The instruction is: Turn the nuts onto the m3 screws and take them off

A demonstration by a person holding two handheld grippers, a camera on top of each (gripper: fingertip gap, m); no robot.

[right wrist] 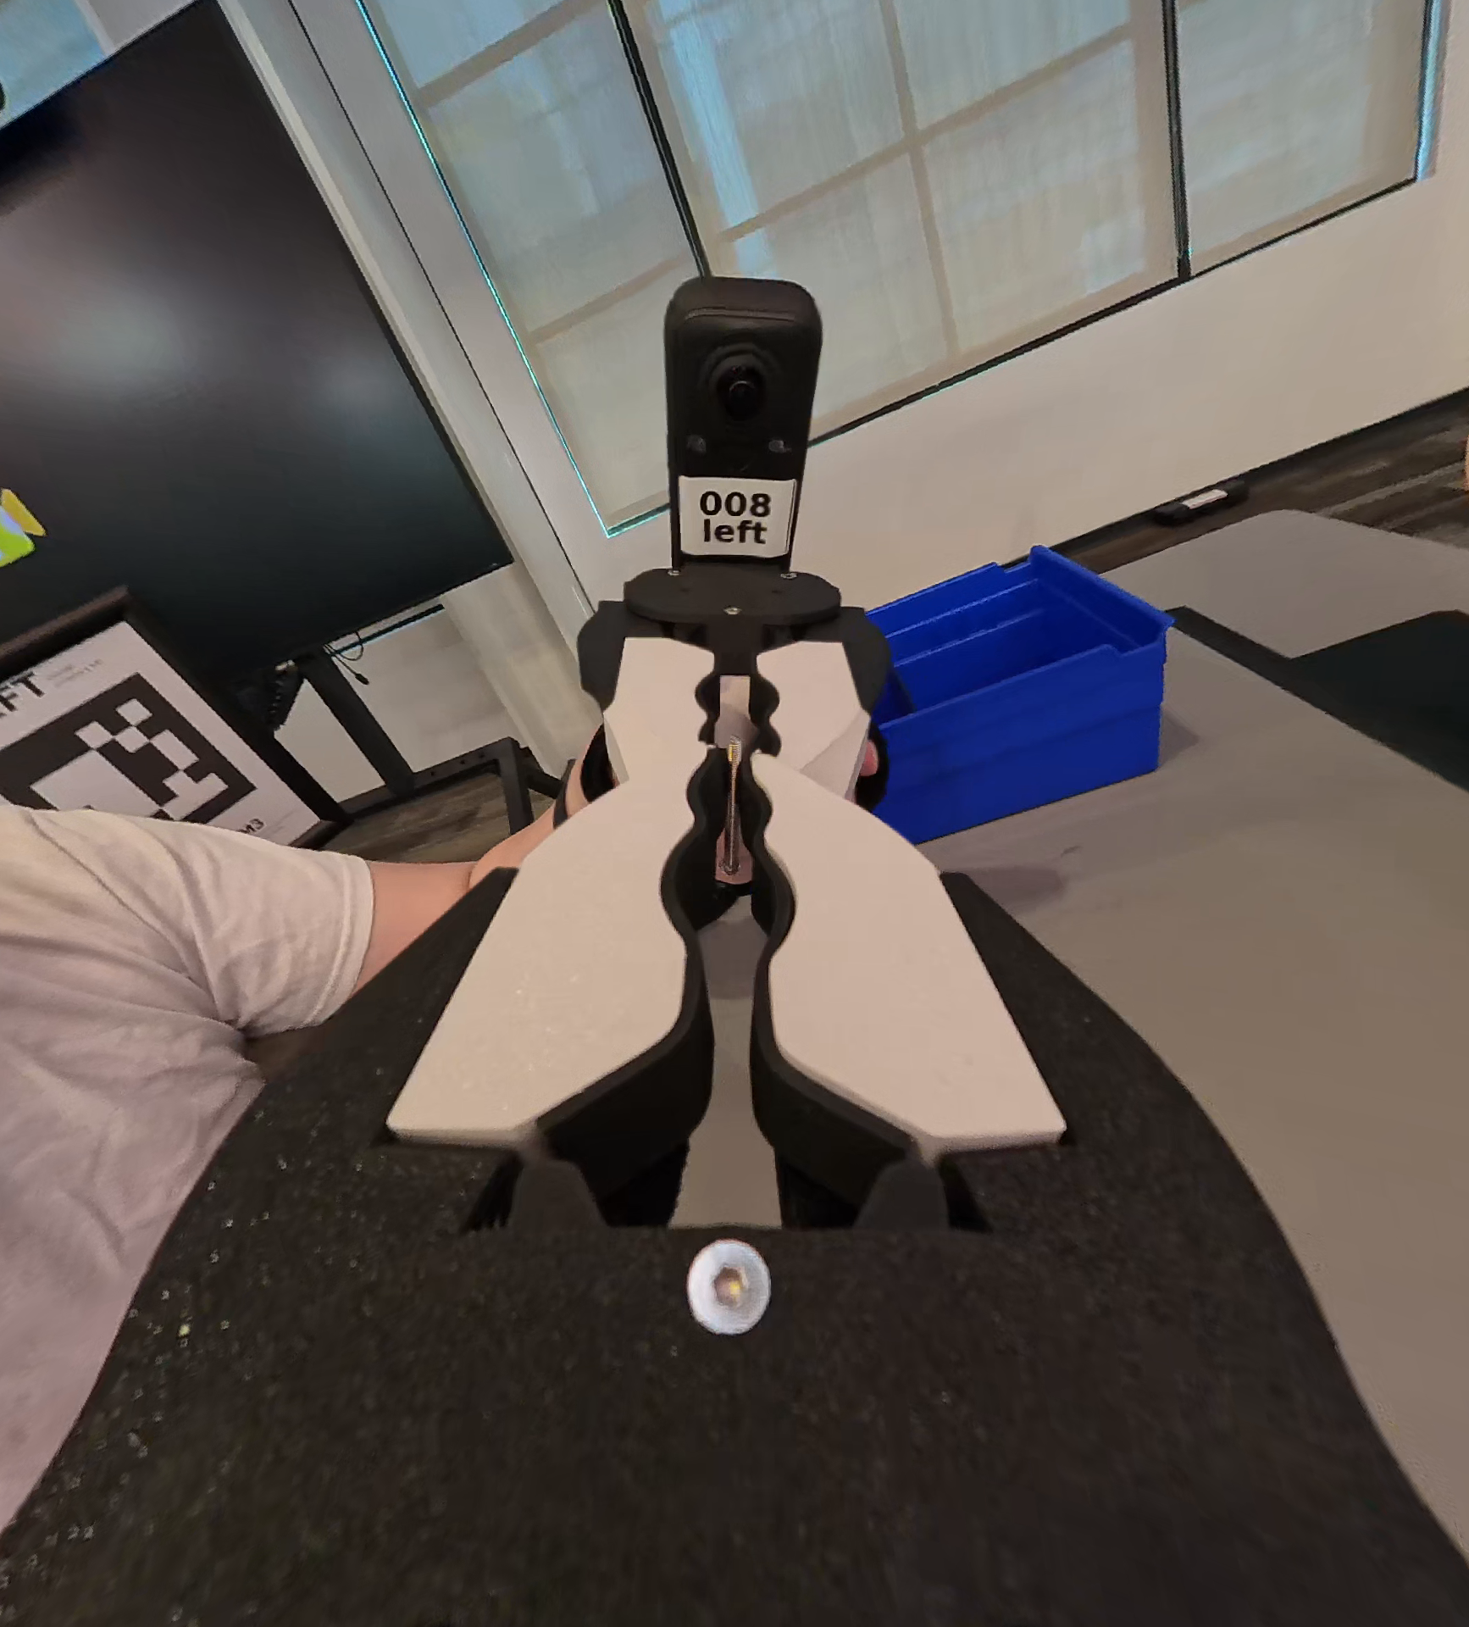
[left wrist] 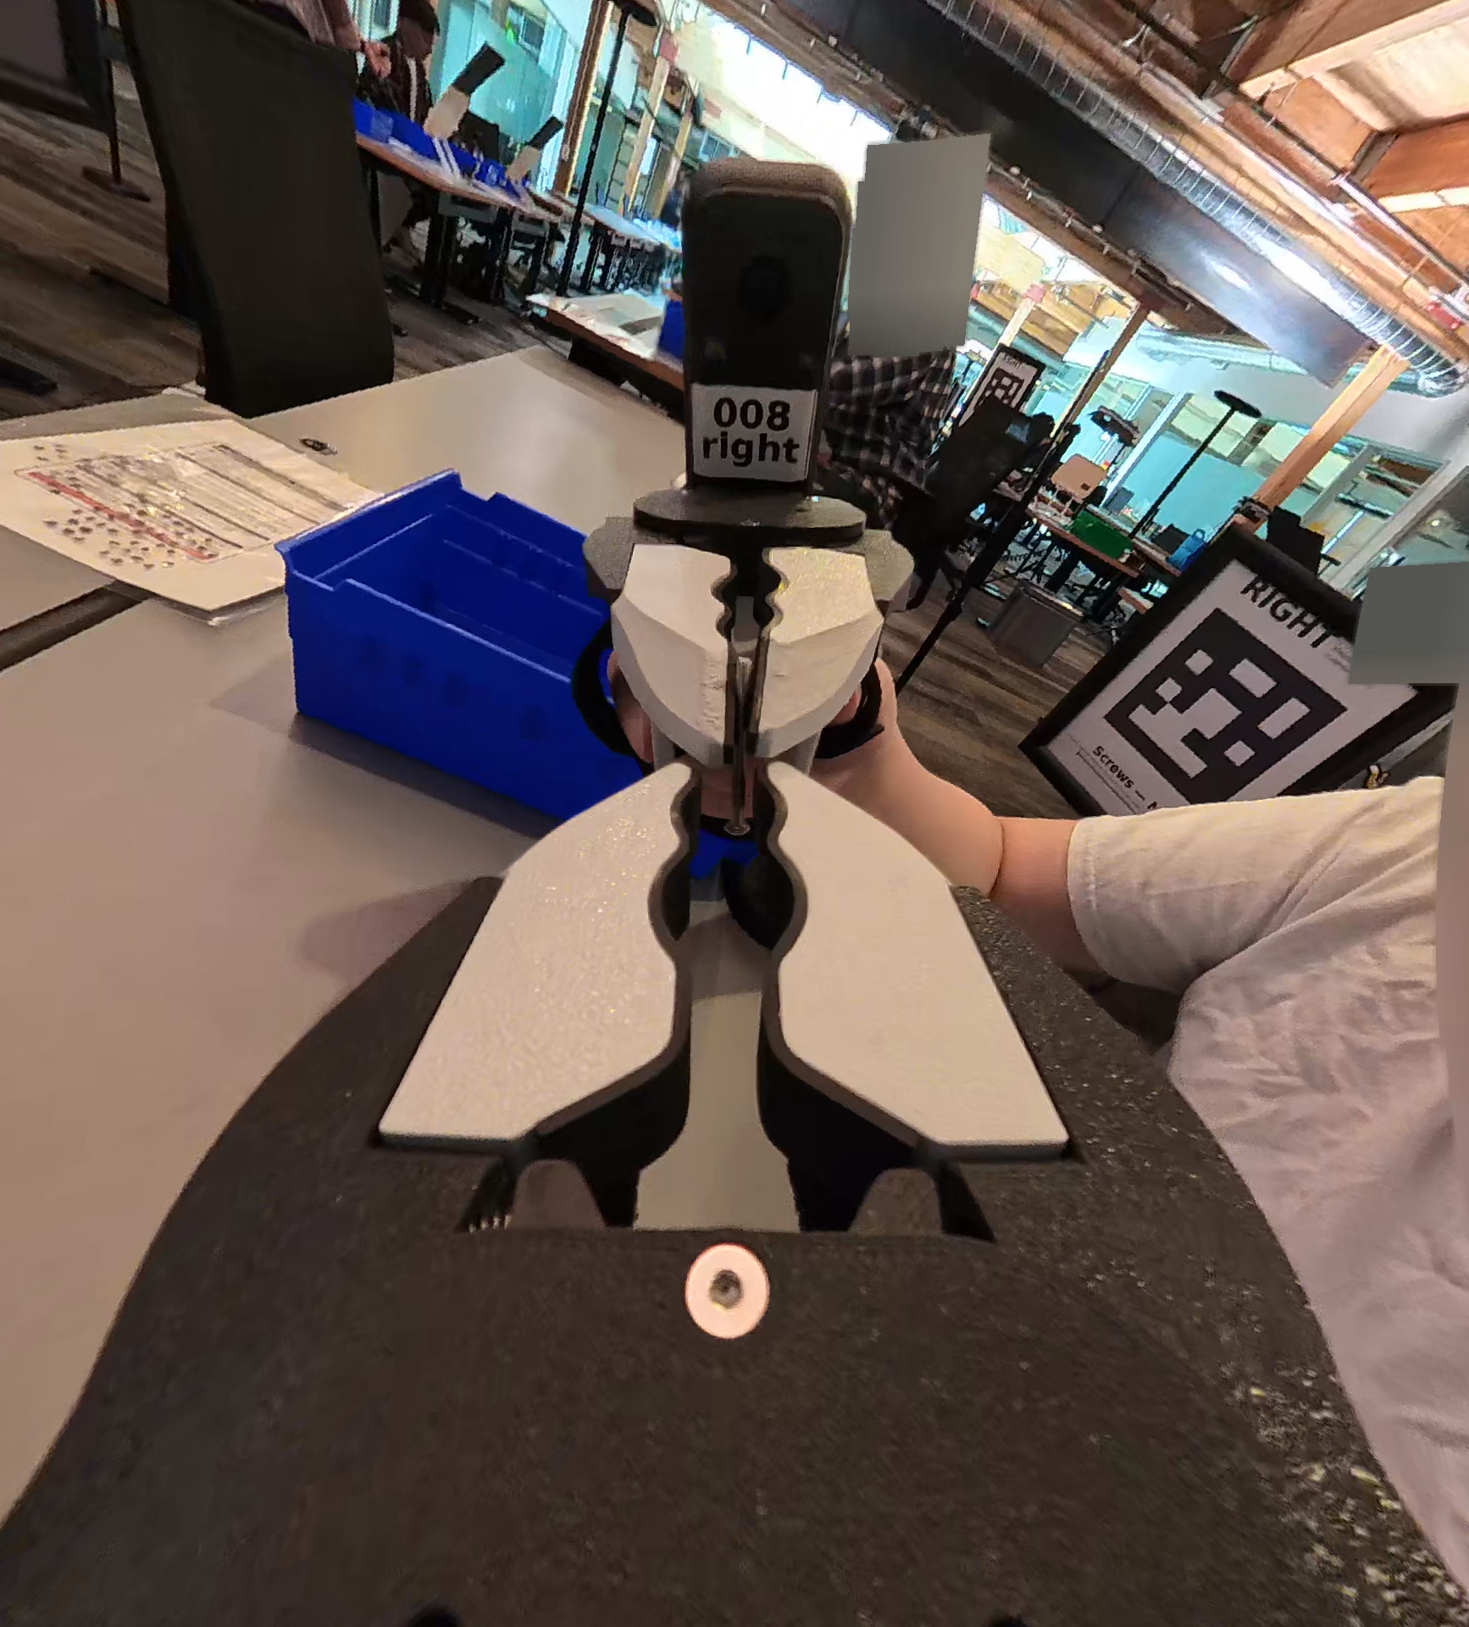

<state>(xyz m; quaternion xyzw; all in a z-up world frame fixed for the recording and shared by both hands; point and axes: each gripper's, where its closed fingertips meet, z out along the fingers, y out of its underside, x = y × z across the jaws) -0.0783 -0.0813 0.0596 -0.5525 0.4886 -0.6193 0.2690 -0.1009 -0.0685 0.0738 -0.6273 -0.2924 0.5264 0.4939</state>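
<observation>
The two grippers face each other tip to tip above the grey table [left wrist: 97,880]. My right gripper [right wrist: 728,764] is shut on a thin m3 screw [right wrist: 728,797] that lies along the gap between its fingers and points at the left gripper. In the left wrist view the screw [left wrist: 741,731] sticks out of the right gripper's fingers [left wrist: 810,651] into my left gripper [left wrist: 727,773]. The left gripper's jaws are close together around the screw's end, where a small round nut [left wrist: 738,828] sits. I cannot see how far the nut is threaded on.
A blue bin [left wrist: 440,634] stands on the table behind the grippers and also shows in the right wrist view [right wrist: 1030,695]. A sheet with several small parts [left wrist: 150,511] lies at the far left. Framed marker boards [left wrist: 1224,695] stand at the sides. The person's sleeve [right wrist: 97,1012] is close. Both grippers' tips are close together, under 4 cm apart.
</observation>
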